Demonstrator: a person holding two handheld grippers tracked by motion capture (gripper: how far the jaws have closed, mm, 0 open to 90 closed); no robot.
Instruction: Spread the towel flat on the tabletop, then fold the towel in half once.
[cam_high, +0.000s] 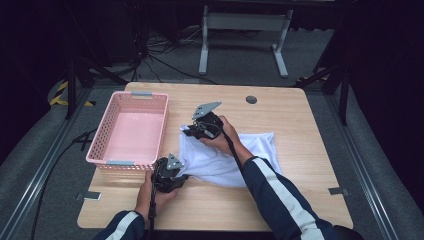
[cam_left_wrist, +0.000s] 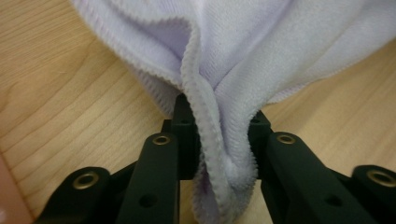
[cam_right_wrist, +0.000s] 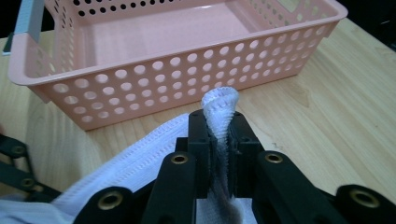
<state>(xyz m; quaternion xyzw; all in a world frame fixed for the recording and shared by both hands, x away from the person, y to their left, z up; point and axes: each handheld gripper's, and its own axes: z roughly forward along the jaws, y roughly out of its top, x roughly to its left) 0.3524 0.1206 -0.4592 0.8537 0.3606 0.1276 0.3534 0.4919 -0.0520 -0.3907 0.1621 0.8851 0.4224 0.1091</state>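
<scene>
The left gripper (cam_high: 170, 176) pinches the near corner of the white soft cloth (cam_high: 227, 155); the right gripper (cam_high: 200, 127) pinches its far corner. The cloth lies on the wooden table (cam_high: 300, 180) beside the pink perforated plastic basket (cam_high: 131, 129), its long axis running left-right. The thin hem may slip out if pulled hard.

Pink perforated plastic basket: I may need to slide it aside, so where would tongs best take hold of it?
Probably the pink perforated plastic basket's flared top rim on the near short wall, approached from the person's side: the lip overhangs, and the grey tab there suggests a handle.
</scene>
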